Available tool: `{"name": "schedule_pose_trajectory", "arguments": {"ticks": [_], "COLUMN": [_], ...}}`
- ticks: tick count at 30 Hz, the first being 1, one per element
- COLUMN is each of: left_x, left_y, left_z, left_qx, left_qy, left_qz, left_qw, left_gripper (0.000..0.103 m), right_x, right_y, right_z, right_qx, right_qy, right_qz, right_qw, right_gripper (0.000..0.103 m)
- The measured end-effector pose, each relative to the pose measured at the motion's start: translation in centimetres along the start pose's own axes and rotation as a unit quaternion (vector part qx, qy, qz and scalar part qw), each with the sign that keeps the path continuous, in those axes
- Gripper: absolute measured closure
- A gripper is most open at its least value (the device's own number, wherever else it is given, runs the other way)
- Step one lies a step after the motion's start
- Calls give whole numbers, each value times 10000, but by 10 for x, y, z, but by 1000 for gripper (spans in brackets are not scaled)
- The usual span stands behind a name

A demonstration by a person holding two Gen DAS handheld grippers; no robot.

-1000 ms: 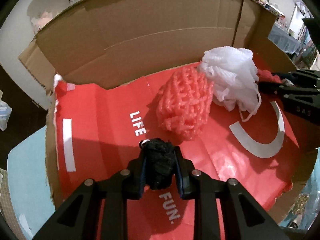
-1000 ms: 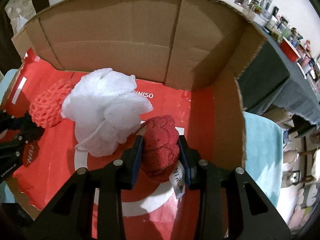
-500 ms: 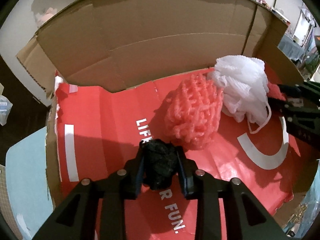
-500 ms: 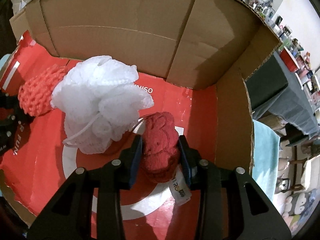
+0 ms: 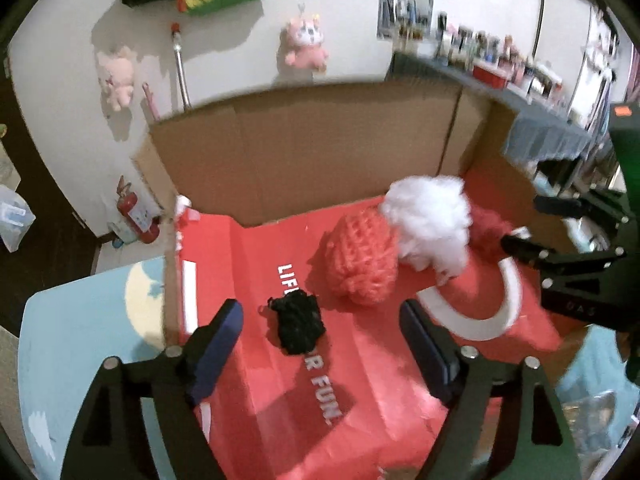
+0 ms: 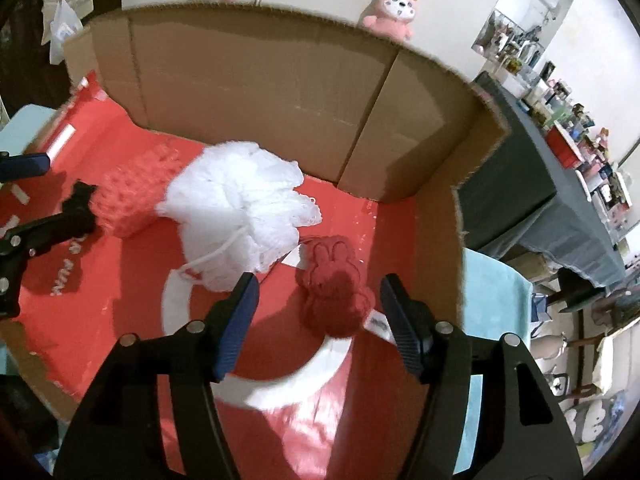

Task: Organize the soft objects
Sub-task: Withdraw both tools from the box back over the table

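Inside a cardboard box with a red printed floor lie four soft things. A small black knitted piece rests on the floor, loose between the opening jaws of my left gripper, which hangs above it. A dark red plush with a rabbit face and a white tag lies free between the opening jaws of my right gripper. A white mesh bath puff and a coral knitted ball sit side by side in the middle.
The box's brown walls stand at the back and right. A light blue mat lies under the box. A dark cloth-covered shelf with small items runs along the right. Pink plush toys hang on the white wall.
Both grippers let go of their things and rose: the black piece and the red plush now lie on the box floor, and more of the room shows above the box.
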State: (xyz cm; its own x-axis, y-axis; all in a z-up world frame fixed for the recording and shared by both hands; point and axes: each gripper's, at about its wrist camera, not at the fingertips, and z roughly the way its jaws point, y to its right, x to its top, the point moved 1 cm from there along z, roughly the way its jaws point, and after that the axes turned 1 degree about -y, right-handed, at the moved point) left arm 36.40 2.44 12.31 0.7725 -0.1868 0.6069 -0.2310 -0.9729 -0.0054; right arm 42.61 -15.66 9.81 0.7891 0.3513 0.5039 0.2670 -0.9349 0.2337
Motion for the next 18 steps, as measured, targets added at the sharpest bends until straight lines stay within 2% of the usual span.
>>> {"name": "schedule_pose_trajectory", "arguments": {"ticks": [2,4,7,10,13,18], "left_x": [-3,-5,-17,-31,-51,-86], "left_y": [3,12,23,35,47,63], "left_z": [-24,-52,-80,-122,-158,-197], "left_qx": [-16,-13,-54,-82,6,-55], "left_qy": [252,609,998,1470,1837,2220], "left_qz": [-16,-9,-16,-37,11,-75], "left_qw": [9997,9981,9950,9891,9830,9750], "left_gripper": [11,7,7,0,0,0], "right_x": [-4,-8,-18,-30,-46,-90], "right_y": [0,8,13,15,19,9], "right_z": [-20,-37,-76,-117,-159,-230], "right_qx": [-10,7,61,139,217,254], "right_qy": [158,325,696,1044,1475,2257], "right_qz": [14,46,199,351,427,450], "right_qw": [9999,9995,9974,9938,9879,9728], "right_gripper": [38,29,28,24,16,12]}}
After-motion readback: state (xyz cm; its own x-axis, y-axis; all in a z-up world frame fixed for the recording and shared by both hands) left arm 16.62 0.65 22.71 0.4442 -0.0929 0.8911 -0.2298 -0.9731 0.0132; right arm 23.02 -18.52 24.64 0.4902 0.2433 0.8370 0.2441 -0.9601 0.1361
